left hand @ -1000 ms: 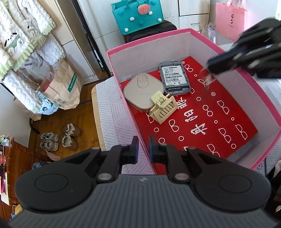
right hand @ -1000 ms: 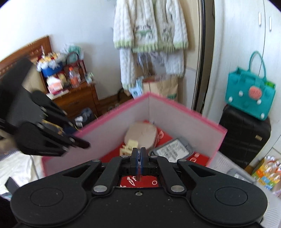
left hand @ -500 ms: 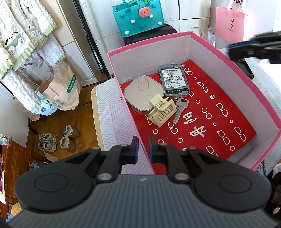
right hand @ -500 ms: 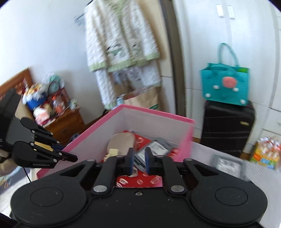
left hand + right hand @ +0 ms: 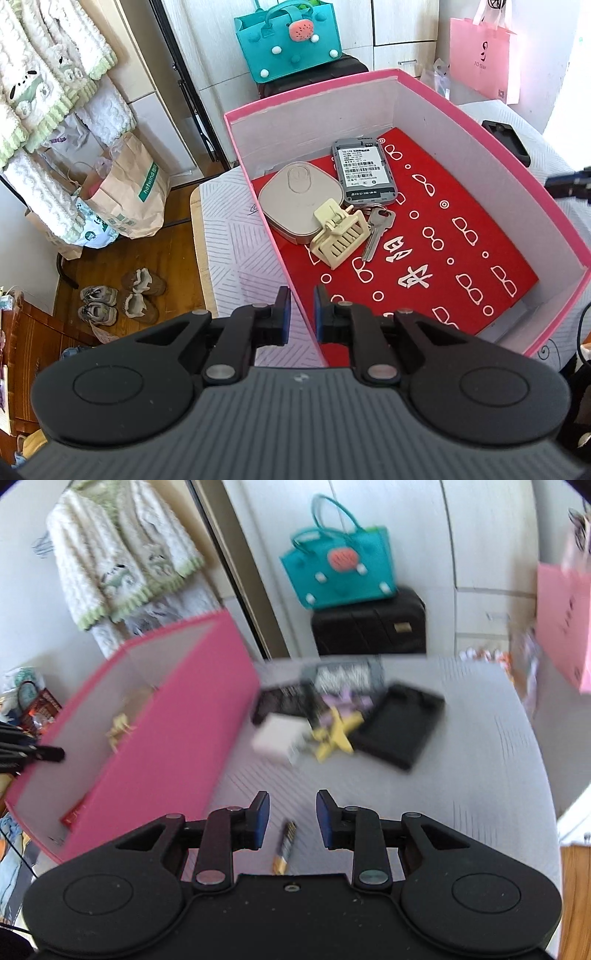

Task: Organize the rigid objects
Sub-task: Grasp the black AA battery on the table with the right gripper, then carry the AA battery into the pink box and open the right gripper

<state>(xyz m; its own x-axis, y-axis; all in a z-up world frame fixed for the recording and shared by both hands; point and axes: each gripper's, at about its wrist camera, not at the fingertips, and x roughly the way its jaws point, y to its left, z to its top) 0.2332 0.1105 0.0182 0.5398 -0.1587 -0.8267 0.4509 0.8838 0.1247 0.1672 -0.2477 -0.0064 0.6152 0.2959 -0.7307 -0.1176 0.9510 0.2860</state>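
One thing matters for my next grab: that little battery [image 5: 283, 849] lying flat on the grey bedspread [image 5: 461, 775], right under my right gripper [image 5: 291, 819]. From the right wrist view it sits in line with the gap between the two blue pads, a bit closer to me than the tips, and its long axis runs pretty much straight away from me, tilted only slightly. So the pads would close across its narrow width, which looks like the easy way to take it, I'd guess; no wrist roll needed, just come down over it. The jaws on that side are apart and opening, with nothing pressed between them yet, the battery's only below them. My right hand is clearly the nearer one. My left gripper [image 5: 300, 314] is parked at the near left rim of the pink box [image 5: 498, 155], the thin cardboard wall running into the narrow slot between its pads, so I read it as pinching the box to steady it. Already inside the box on the red liner are a beige pad-like gadget [image 5: 299, 201], a grey phone-like device [image 5: 364, 171], a cream clip [image 5: 340, 236] and a key [image 5: 375, 232], all bunched toward the far left corner. Further out on the bedspread there's a blurry pile, a white block [image 5: 277, 738], something yellow [image 5: 336, 734] and a black tray [image 5: 402, 723], well apart from the battery.
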